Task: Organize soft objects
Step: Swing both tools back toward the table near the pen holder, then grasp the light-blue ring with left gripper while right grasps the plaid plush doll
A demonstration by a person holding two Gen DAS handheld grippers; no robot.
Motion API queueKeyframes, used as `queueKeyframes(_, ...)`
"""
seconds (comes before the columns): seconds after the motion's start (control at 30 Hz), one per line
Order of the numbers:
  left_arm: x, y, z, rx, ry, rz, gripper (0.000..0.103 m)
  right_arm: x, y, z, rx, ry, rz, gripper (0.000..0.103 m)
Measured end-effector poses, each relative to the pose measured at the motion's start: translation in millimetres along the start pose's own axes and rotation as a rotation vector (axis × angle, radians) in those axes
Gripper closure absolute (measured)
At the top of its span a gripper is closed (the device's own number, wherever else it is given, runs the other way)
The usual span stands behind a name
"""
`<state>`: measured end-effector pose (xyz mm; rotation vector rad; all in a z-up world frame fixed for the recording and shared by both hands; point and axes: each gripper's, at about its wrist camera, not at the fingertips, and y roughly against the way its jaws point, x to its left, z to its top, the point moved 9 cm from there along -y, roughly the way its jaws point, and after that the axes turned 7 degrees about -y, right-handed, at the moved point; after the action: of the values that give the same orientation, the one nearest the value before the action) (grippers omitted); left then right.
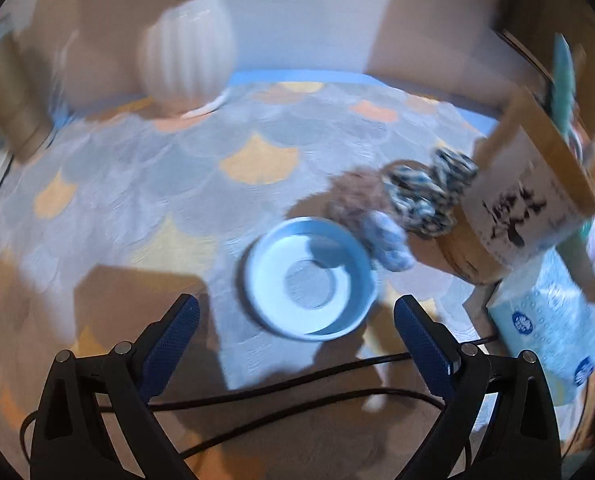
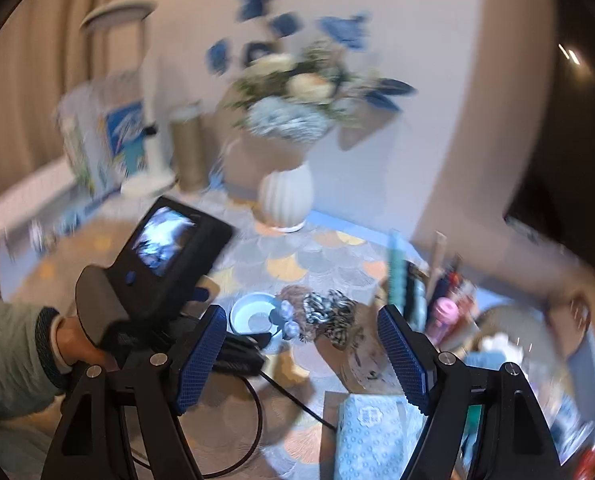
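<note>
Both claws are standing wide, holding nothing — left claw is nearing the bowl; aim past it, onto one scrunchie.

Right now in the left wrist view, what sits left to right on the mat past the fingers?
White ribbed vase → light blue bowl → pile of scrunchies → paper-labelled wooden container. The tissue pack lies below that container.

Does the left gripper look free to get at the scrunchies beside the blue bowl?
Probably yes: the left gripper is open and empty, and the scrunchies lie uncovered past the blue bowl.
</note>
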<state>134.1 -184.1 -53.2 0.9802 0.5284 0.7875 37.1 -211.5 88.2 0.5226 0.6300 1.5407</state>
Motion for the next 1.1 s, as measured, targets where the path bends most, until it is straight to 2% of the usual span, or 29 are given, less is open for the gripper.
queueKeyframes(0.1, -10, -12, 1, -0.011, -0.07, 0.029, 0.006, 16, -6, -1, -0.005, 0.106, -0.03, 0.027)
queueKeyframes(0.23, 6, -10, -1, -0.091, -0.055, 0.042, 0.037, 25, -23, 0, 0.006, 0.181, -0.065, 0.026)
queueKeyframes(0.3, 19, -7, -4, -0.109, -0.017, 0.021, 0.037, 30, -29, 4, -0.003, 0.181, -0.033, 0.023)
queueKeyframes(0.4, 38, -3, -9, -0.116, 0.01, 0.061, 0.038, 40, -34, 11, -0.024, 0.192, 0.005, 0.019)
queueKeyframes(0.53, 69, 2, -16, -0.118, 0.031, 0.141, 0.038, 67, -45, 23, -0.089, 0.321, 0.014, 0.012)
queueKeyframes(0.67, 85, 5, -21, -0.133, 0.029, 0.153, 0.038, 95, -49, 26, -0.146, 0.462, 0.015, 0.012)
queueKeyframes(0.73, 94, 10, -25, -0.142, 0.062, 0.135, 0.038, 102, -48, 26, -0.166, 0.503, 0.02, 0.012)
queueKeyframes(0.8, 110, 12, -29, -0.149, 0.117, 0.143, 0.038, 101, -47, 24, -0.146, 0.482, 0.05, 0.012)
queueKeyframes(0.9, 125, 15, -32, -0.157, 0.171, 0.154, 0.038, 79, -53, 22, -0.102, 0.361, 0.056, 0.012)
queueKeyframes(0.97, 130, 16, -33, -0.16, 0.201, 0.155, 0.038, 64, -77, 12, -0.006, 0.303, -0.006, 0.012)
queueKeyframes(1.03, 130, 16, -33, -0.158, 0.199, 0.161, 0.038, 59, -108, -7, 0.108, 0.357, -0.104, 0.015)
queueKeyframes(1.1, 128, 15, -33, -0.152, 0.182, 0.176, 0.038, 63, -129, -22, 0.153, 0.437, -0.156, 0.016)
